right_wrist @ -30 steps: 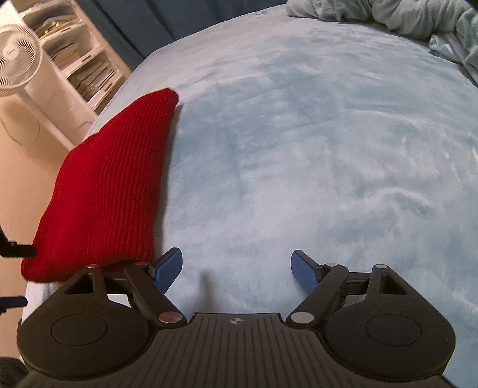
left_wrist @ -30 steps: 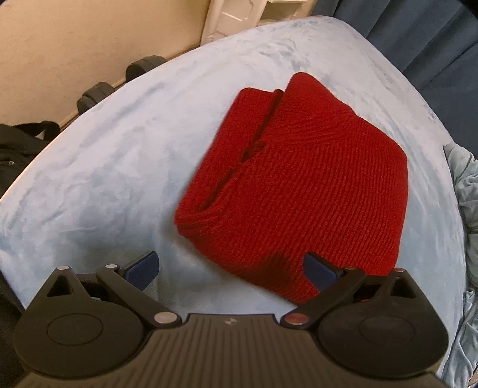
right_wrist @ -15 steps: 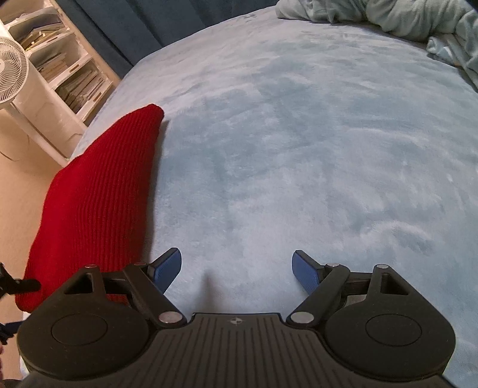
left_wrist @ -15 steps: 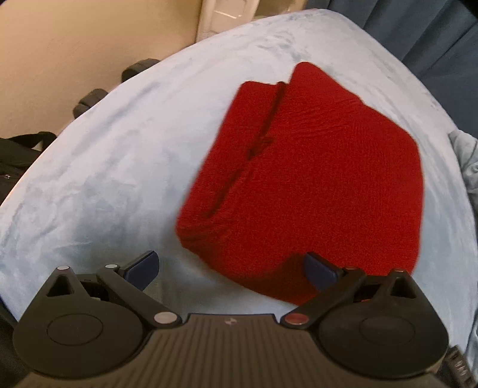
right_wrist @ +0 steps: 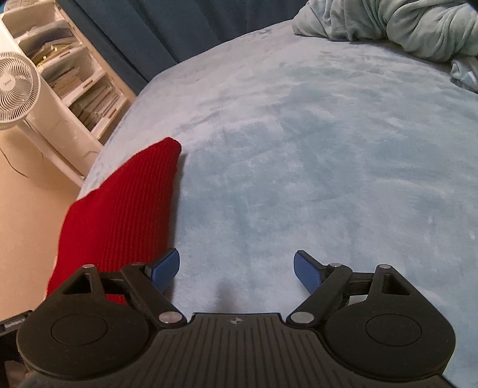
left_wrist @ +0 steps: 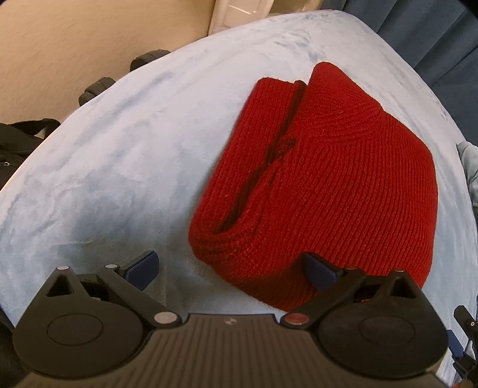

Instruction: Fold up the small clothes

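Lying folded near the bed's (left_wrist: 119, 155) corner, the red knit garment (left_wrist: 343, 185) rests flat on the light-blue blanket. The left gripper (left_wrist: 231, 270) hovers at its near edge, jaws wide, nothing pinched. The right gripper (right_wrist: 236, 270) hangs over bare blanket just beside the garment, jaws opening with nothing between them

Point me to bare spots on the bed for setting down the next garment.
Widest bare stretch: the blue blanket between the red knit and the rumpled bedding, ahead of the right gripper. Another lies left of the knit, toward the bed edge, by the left gripper. Crowded: the knit's corner.
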A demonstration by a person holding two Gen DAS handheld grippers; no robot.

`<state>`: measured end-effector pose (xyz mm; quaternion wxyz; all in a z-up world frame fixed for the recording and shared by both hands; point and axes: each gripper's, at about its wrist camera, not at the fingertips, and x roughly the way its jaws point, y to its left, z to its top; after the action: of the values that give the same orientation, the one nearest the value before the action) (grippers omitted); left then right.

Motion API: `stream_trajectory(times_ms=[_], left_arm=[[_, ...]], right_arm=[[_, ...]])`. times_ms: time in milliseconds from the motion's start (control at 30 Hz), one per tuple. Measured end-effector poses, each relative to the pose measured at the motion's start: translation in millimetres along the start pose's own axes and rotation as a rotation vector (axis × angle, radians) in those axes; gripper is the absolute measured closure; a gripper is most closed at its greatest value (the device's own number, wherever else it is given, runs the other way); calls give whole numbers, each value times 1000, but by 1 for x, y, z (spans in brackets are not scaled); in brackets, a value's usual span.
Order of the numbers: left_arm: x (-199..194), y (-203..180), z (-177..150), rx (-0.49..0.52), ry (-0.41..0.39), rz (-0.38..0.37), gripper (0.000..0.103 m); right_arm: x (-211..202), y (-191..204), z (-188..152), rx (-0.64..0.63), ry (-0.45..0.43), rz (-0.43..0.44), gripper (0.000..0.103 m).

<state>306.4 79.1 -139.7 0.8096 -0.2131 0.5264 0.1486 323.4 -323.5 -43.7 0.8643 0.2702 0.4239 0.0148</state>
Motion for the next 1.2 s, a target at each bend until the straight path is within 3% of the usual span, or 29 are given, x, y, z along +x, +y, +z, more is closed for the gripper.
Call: stream_trajectory(times_ms=[600, 867, 1200], left_arm=[[3, -2, 6, -24, 5, -21, 0], [5, 1, 5, -74, 21, -96, 0], [17, 10, 6, -127, 49, -147, 0]], right_arm=[[6, -3, 4, 19, 10, 23, 14], [12, -9, 15, 99, 46, 153, 8], [40, 8, 47, 59, 92, 177, 8]])
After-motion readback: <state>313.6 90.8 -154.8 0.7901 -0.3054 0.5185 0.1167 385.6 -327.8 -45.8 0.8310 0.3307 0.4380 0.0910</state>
